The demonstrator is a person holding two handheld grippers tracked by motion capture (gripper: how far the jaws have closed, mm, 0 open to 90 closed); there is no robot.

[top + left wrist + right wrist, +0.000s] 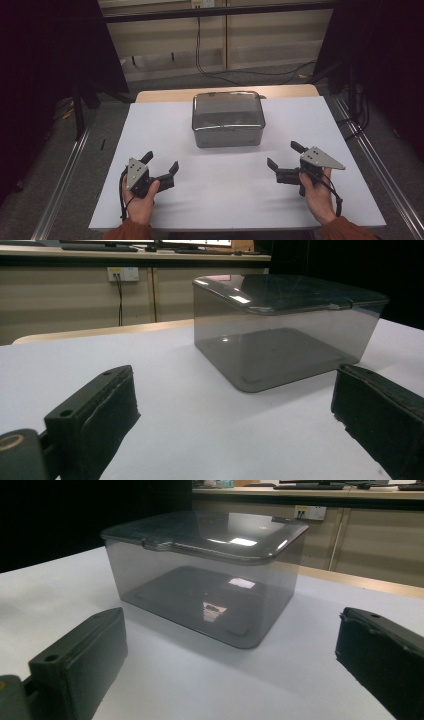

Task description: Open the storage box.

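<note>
Approach step, as judged: a lidded smoked-plastic box (228, 119) is seen at 12 o'clock on the white table (165, 125); left gripper (160, 165) and right gripper (283, 154), both spread empty, must be advanced inward.

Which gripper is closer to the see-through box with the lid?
Left, only slightly, I think. The left gripper sits front-left of the lidded box; the right gripper sits front-right. Neither touches it.

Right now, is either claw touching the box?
No: in the high view the left claw and right claw both sit open on the table, well short of the box.
</note>
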